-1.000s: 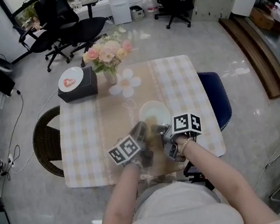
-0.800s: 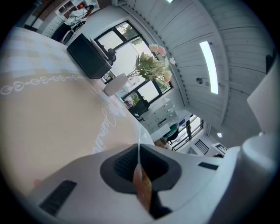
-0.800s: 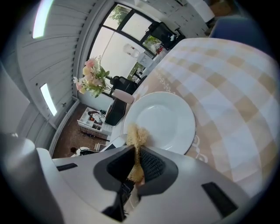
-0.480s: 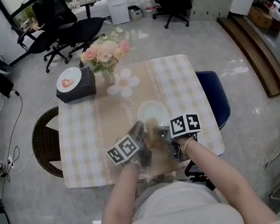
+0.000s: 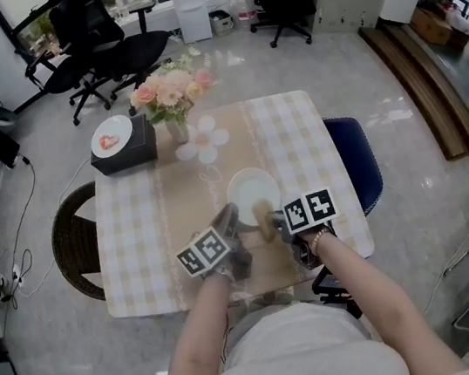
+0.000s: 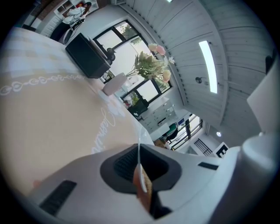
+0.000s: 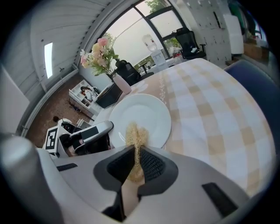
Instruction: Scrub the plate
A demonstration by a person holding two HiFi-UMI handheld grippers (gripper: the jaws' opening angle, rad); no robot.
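A white plate point(image 5: 251, 194) lies on the beige runner of the checked table point(image 5: 298, 141). My left gripper point(image 5: 228, 217) is at the plate's near left edge, and in the left gripper view its jaws point(image 6: 139, 168) are shut on the thin plate rim point(image 6: 139, 154), seen edge-on. My right gripper point(image 5: 272, 218) is shut on a scrub brush point(image 5: 263, 219) with a wooden handle. The straw-coloured bristles point(image 7: 136, 136) rest over the near part of the plate point(image 7: 142, 116). The left gripper point(image 7: 86, 134) shows beside the plate in the right gripper view.
A vase of pink flowers point(image 5: 170, 97) stands at the table's far side, next to a black box point(image 5: 122, 147) with a small dish on top and a flower-shaped mat point(image 5: 204, 143). A blue chair point(image 5: 357, 163) is on the right and a wicker chair point(image 5: 74, 241) on the left.
The brush has slid back from the plate's middle toward its near rim. The left gripper keeps its hold on the rim.
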